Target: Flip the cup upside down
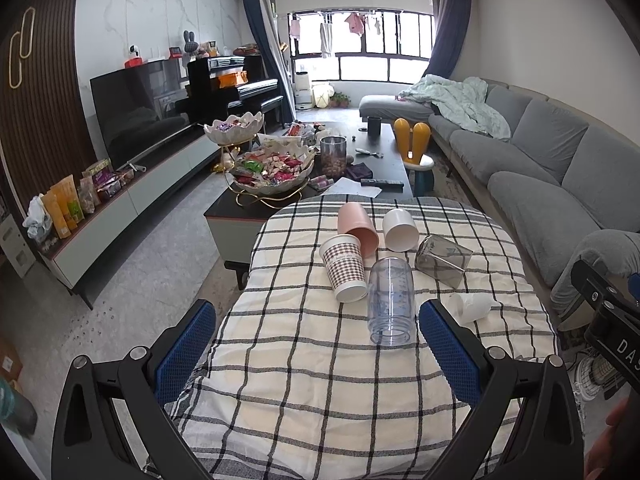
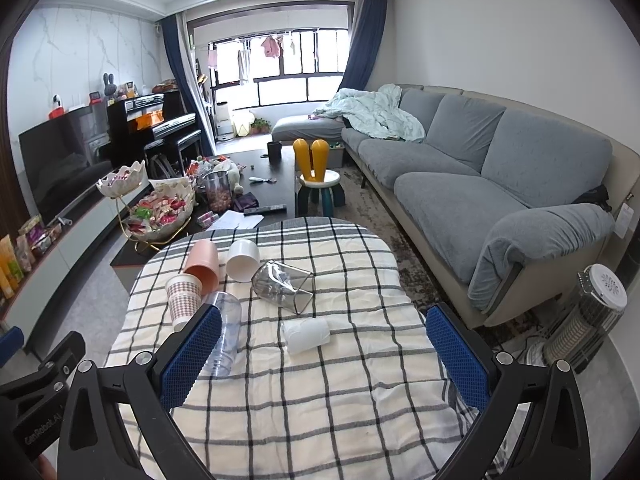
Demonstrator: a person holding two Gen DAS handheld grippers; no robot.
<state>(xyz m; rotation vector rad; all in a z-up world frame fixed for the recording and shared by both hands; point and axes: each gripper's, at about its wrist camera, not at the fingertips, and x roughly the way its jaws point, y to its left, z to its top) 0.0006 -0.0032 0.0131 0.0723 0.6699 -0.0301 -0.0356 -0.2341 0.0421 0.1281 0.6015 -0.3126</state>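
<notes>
1. A small table covered by a checked cloth (image 1: 320,380) stands in a living room, with six cups lying on their sides on it.
2. The left gripper (image 1: 318,344) hangs above the near part of the cloth, its blue-padded fingers spread wide with nothing between them.
3. The right gripper (image 2: 324,350) is likewise spread wide and holds nothing; a small white cup (image 2: 306,334) lies on the cloth between its fingers, touching neither.
4. A clear plastic cup (image 1: 390,300) lies just ahead of the left gripper, its mouth facing the camera.
5. Beside it lies a paper cup with a checked pattern (image 1: 344,272), touching a pink cup (image 1: 357,227).
6. A white cup (image 1: 400,229) and a smoky glass cup (image 1: 442,260) lie further back, toward the right.
7. Behind the table are a cluttered coffee table (image 1: 384,148) and a grey sofa (image 2: 500,184).
</notes>
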